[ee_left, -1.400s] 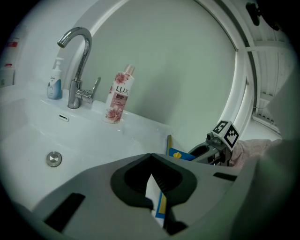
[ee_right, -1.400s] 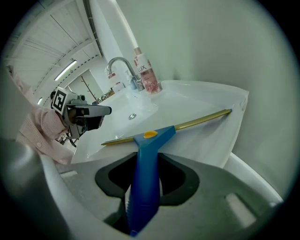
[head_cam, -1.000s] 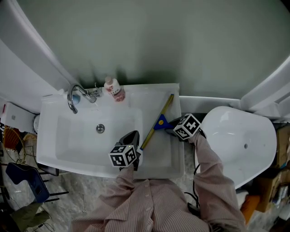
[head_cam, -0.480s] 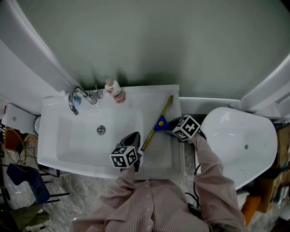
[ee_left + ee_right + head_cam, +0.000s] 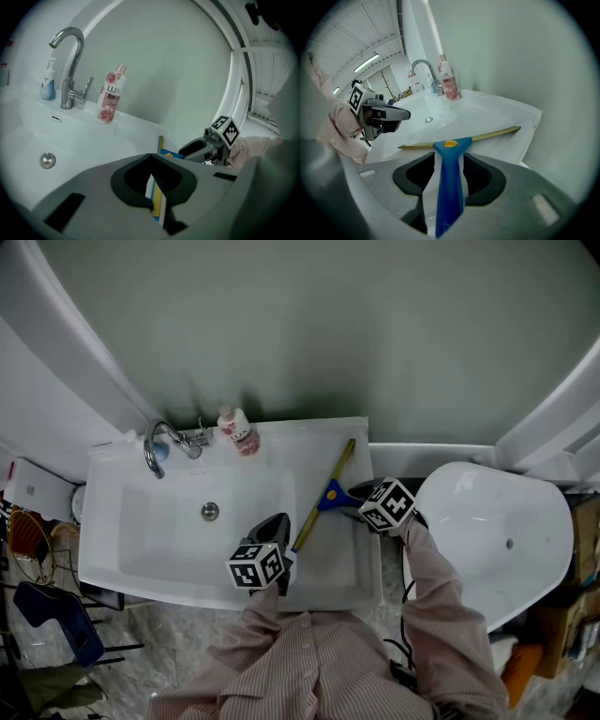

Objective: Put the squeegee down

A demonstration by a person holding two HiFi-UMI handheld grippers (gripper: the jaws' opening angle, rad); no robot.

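Note:
The squeegee, with a blue handle and a long brass blade, lies slantwise on the right ledge of the white sink. My right gripper is at the handle and its jaws are opening. The handle lies between the fingers with a gap on each side. My left gripper hovers at the blade's near end with its fingertips together. A sliver of ledge and blade shows through the slot behind them. Beyond it the blade runs on toward the right gripper.
The basin has a drain. A chrome faucet and a pink soap bottle stand on the back rim against the wall. A blue-labelled bottle is behind the faucet. A white toilet bowl sits right of the sink.
The squeegee stays where it lay on the right ledge. Both grippers hold their places. Only the view itself has shifted slightly.

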